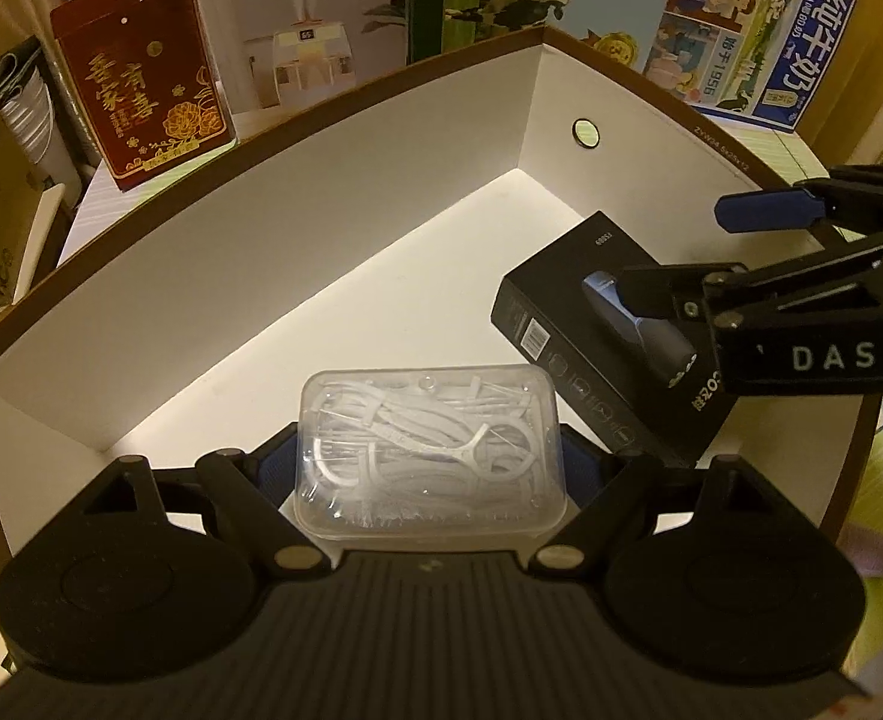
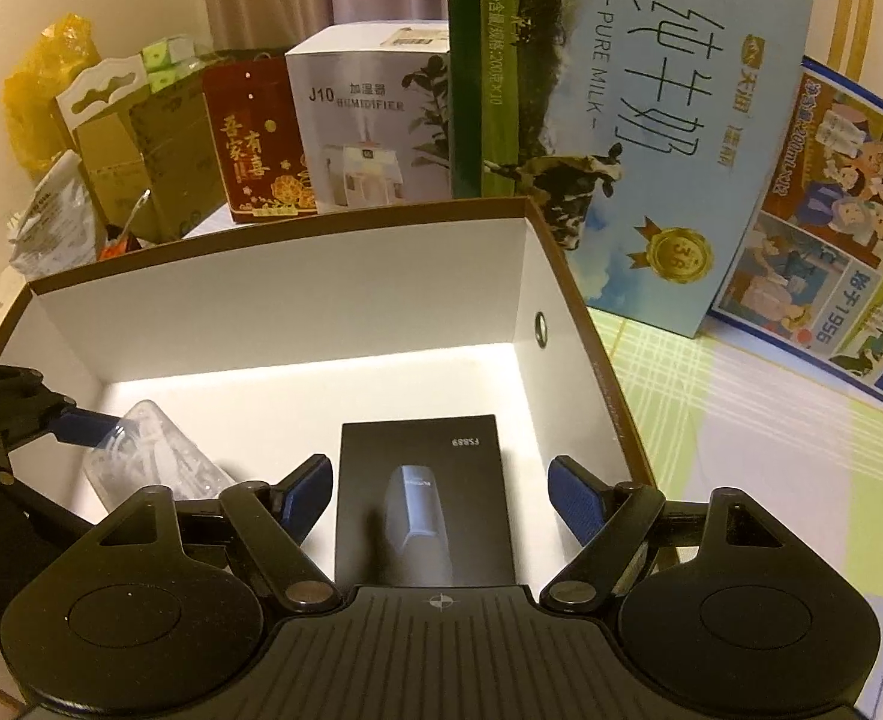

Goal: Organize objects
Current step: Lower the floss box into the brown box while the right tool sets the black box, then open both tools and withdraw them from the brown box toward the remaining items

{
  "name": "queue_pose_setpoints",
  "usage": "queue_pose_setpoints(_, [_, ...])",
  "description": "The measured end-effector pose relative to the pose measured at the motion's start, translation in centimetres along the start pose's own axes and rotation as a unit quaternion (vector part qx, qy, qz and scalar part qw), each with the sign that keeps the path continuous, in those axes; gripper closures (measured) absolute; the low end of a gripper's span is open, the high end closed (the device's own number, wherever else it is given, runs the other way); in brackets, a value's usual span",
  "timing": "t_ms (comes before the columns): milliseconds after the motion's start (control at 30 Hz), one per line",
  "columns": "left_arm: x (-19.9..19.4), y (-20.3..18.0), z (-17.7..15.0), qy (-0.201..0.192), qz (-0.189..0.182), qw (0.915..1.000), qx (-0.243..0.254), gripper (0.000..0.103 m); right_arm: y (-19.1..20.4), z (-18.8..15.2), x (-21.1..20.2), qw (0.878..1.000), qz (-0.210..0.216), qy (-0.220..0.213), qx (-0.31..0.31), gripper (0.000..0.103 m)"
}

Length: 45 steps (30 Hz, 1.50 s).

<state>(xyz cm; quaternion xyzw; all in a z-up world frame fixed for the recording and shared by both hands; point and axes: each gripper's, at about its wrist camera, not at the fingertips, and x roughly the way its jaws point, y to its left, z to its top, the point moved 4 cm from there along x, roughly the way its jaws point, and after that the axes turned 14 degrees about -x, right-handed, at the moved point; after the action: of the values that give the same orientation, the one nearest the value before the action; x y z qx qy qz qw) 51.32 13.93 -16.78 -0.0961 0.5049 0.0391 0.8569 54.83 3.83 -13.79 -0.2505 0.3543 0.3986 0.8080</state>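
A: Milk cartons (image 2: 669, 150) and a humidifier box (image 2: 363, 120) crowd behind the storage box (image 2: 261, 294).

B: Inside, the left gripper (image 1: 429, 468) clamps the clear floss-pick case (image 1: 429, 450); the right gripper (image 2: 438, 501) gapes wide around the black box (image 2: 423, 498).

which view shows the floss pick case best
The left wrist view. The clear floss pick case fills the centre between the left gripper's jaws, its white picks plainly visible. The right wrist view shows only part of it at the lower left, tilted and half hidden behind gripper parts.
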Motion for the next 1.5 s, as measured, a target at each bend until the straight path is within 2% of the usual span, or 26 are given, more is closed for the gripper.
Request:
queue_pose_setpoints(167, [-0.6, 0.0, 0.3, -0.013, 0.002, 0.9999, 0.006, 0.012, 0.1, -0.3, -1.2, 1.0, 0.008, -0.004, 0.009, 0.026])
queue_pose_setpoints(533, [-3.4, 0.7, 0.3, -0.03, 0.012, 0.9994, -0.008, 0.011, 1.2, -1.1, -4.3, 1.0, 0.008, -0.009, 0.018, 0.025])
queue_pose_setpoints(733, [-5.9, 0.5, -0.5, -0.043, 0.005, 0.999, -0.013, 0.01, 1.8, -1.7, -6.8, 0.999, -0.001, -0.019, 0.03, 0.025])
queue_pose_setpoints(1167, [-13.4, -0.1, -3.7, -0.093, -0.001, 0.9951, -0.033, 0.01, 3.5, -3.4, -12.6, 0.998, 0.003, -0.055, 0.041, 0.021])
queue_pose_setpoints(1500, [-18.1, -2.5, -8.0, -0.117, -0.003, 0.9919, -0.049, 0.009, 3.9, -6.1, -17.6, 0.996, 0.018, -0.083, 0.039, 0.019])
